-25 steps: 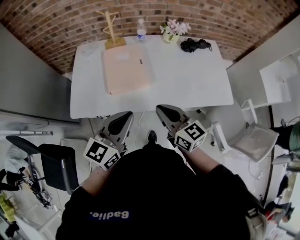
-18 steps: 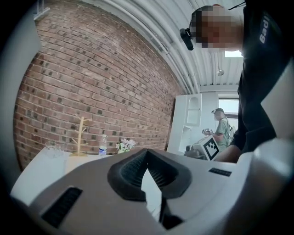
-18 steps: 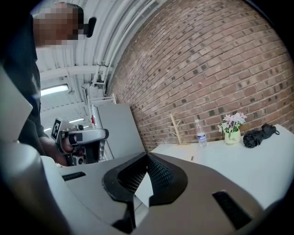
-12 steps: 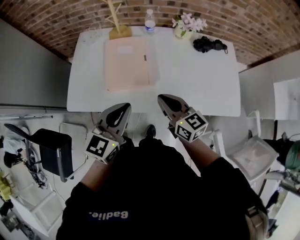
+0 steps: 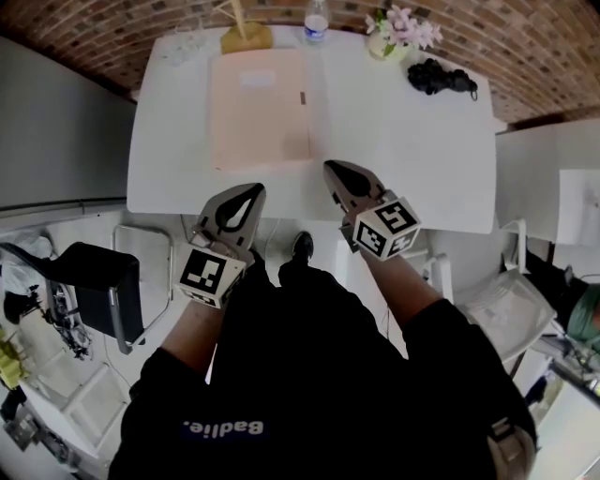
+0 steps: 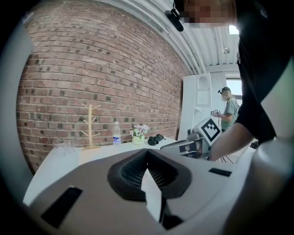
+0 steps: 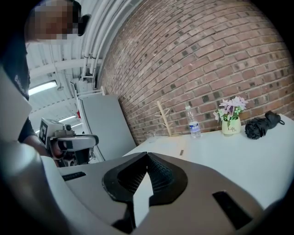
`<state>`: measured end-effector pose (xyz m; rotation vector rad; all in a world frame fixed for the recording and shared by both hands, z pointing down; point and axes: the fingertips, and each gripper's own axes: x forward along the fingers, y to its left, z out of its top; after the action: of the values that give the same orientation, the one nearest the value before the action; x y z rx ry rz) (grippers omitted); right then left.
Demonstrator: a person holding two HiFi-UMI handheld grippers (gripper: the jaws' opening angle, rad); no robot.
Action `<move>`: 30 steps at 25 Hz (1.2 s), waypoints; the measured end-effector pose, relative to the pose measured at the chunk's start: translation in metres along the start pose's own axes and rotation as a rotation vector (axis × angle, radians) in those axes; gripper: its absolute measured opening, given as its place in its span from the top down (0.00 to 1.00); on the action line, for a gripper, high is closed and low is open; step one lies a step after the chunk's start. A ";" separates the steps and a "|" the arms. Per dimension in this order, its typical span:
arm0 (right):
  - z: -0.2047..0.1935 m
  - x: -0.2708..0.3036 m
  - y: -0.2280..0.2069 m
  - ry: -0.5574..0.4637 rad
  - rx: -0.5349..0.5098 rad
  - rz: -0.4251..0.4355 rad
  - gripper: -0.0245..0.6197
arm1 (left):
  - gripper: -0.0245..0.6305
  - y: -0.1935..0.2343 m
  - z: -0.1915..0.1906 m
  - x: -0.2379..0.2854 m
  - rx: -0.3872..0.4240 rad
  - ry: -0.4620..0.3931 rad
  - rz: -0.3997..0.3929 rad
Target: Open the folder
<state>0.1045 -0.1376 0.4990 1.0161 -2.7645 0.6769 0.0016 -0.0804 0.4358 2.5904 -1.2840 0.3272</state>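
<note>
A pale peach folder (image 5: pixel 261 108) lies closed on the white table (image 5: pixel 394 141), left of the middle and towards the far side. Both grippers hover over the table's near edge, short of the folder and apart from it. My left gripper (image 5: pixel 254 188) is shut with nothing in it; its tips meet in the left gripper view (image 6: pixel 147 150). My right gripper (image 5: pixel 331 168) is shut and empty too, with its tips together in the right gripper view (image 7: pixel 147 153). From there the folder (image 7: pixel 167 146) shows ahead on the tabletop.
Along the table's far edge stand a wooden rack (image 5: pixel 242 28), a water bottle (image 5: pixel 316 23), a vase of flowers (image 5: pixel 398 33) and a black folded umbrella (image 5: pixel 441 77). A black chair (image 5: pixel 103 277) stands left, a white chair (image 5: pixel 511 300) right. Another person (image 6: pixel 228 108) stands far off.
Both grippers have come forward and down to the table's near edge, and the table has drawn closer in the head view. Their jaws stay shut.
</note>
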 end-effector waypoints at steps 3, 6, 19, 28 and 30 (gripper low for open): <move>-0.009 0.013 -0.012 0.015 0.004 -0.022 0.92 | 0.96 0.009 -0.005 0.006 0.033 0.018 0.002; -0.020 0.027 -0.024 0.024 0.032 -0.056 0.92 | 0.96 0.018 -0.009 0.011 0.056 0.024 -0.004; -0.066 0.064 -0.062 0.109 0.098 -0.170 0.92 | 0.96 0.047 -0.046 0.032 0.155 0.077 -0.038; -0.078 0.080 -0.082 0.128 0.117 -0.213 0.92 | 0.88 0.053 -0.097 0.068 0.345 0.198 -0.096; -0.080 0.082 -0.084 0.127 0.124 -0.217 0.92 | 0.85 0.052 -0.104 0.077 0.402 0.224 -0.111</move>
<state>0.0924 -0.2068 0.6225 1.2284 -2.4839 0.8555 -0.0044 -0.1375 0.5633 2.8252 -1.0824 0.9086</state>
